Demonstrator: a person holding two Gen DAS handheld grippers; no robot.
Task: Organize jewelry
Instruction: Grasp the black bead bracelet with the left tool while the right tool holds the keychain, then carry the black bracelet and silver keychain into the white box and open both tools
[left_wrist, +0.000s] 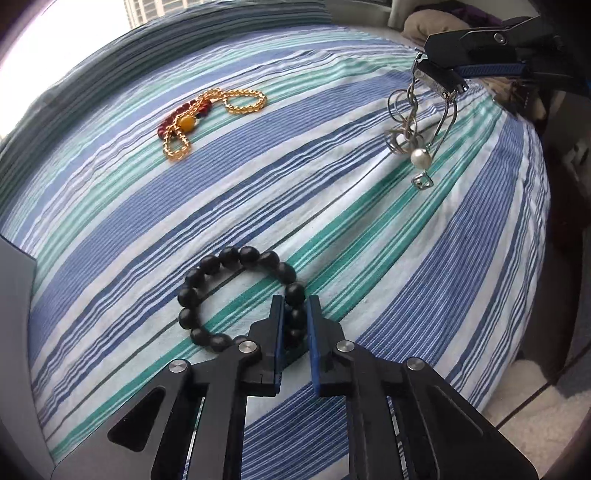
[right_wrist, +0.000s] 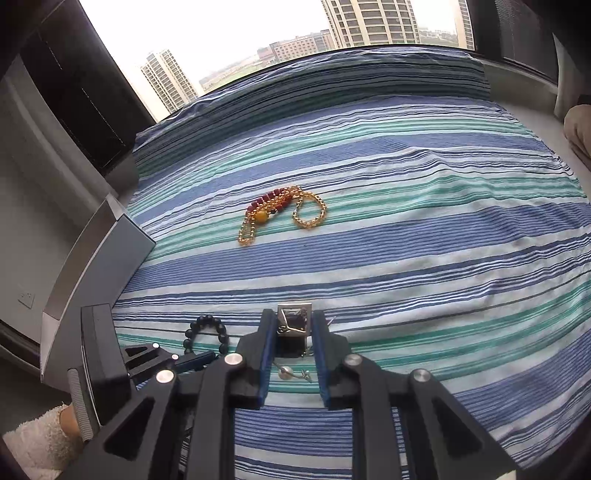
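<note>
At the bottom of my left wrist view, my left gripper (left_wrist: 295, 306) has its fingers pressed in on the right side of the black bead bracelet (left_wrist: 236, 295), with a bead caught between the blue pads; the rest of the loop lies flat on the striped bedsheet (left_wrist: 369, 258) to the lower centre-left. In my right wrist view, my right gripper (right_wrist: 294, 325) is pinching a small square silver clasp piece (right_wrist: 294, 319) at the bottom centre, and a pearl pendant (right_wrist: 285, 372) shows just below, between the fingers. From the left view that same silver chain tangle (left_wrist: 410, 125) hangs from the right gripper's tips in the upper right, its pearl near the sheet; I cannot tell whether it touches. Farther off, upper left of centre, the amber and red bead necklace (left_wrist: 199, 118) lies in a heap on the sheet, well apart from both grippers. A window with tower blocks (right_wrist: 369, 22) fills the top of the right view.
</note>
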